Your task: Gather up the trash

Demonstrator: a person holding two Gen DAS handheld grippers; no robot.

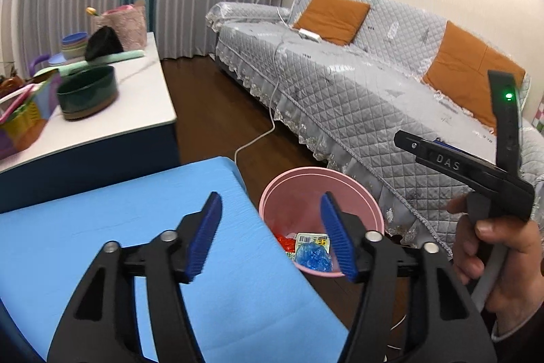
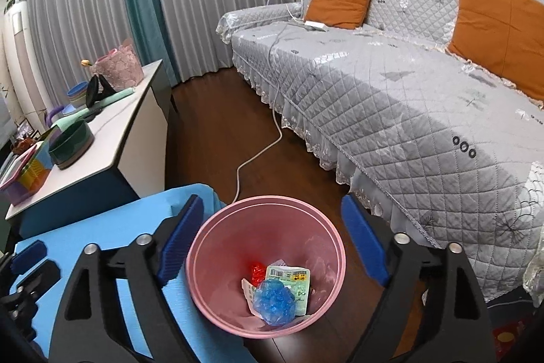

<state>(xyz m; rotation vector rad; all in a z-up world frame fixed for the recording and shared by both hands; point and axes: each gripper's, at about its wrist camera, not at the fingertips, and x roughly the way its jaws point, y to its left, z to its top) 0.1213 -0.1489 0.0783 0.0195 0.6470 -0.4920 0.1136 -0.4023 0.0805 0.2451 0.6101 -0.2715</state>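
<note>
Two grippers are seen, each with its jaws spread wide and nothing held between the blue pads. The left gripper (image 1: 271, 227) is held above the edge of a blue mat (image 1: 102, 237), with its right pad over the rim of a pink bin (image 1: 289, 189). The right gripper (image 2: 272, 237) is held directly over the same bin (image 2: 217, 288), so that the opening is framed between its two fingers. In the left wrist view, the right gripper's black body (image 1: 476, 172) is seen from the side, held in the person's right hand (image 1: 503, 254), with a green light lit on its upright part.

Trash is seen lying at the bottom of the bin: a crumpled blue plastic wad (image 2: 273, 301), a green and white printed packet (image 2: 292, 281) partly beneath it, and a small red wrapper (image 2: 256, 271) just beside them. The bin stands on a dark wooden floor (image 2: 210, 138), next to the mat and near a sofa (image 2: 408, 97) covered by a grey quilted throw with orange cushions (image 2: 340, 0). A white cable (image 2: 258, 155) is trailed from the sofa across the floor toward the bin. A white table (image 2: 112, 138) is placed well apart on the left, carrying a dark green bowl (image 2: 71, 145) and other colourful items.
</note>
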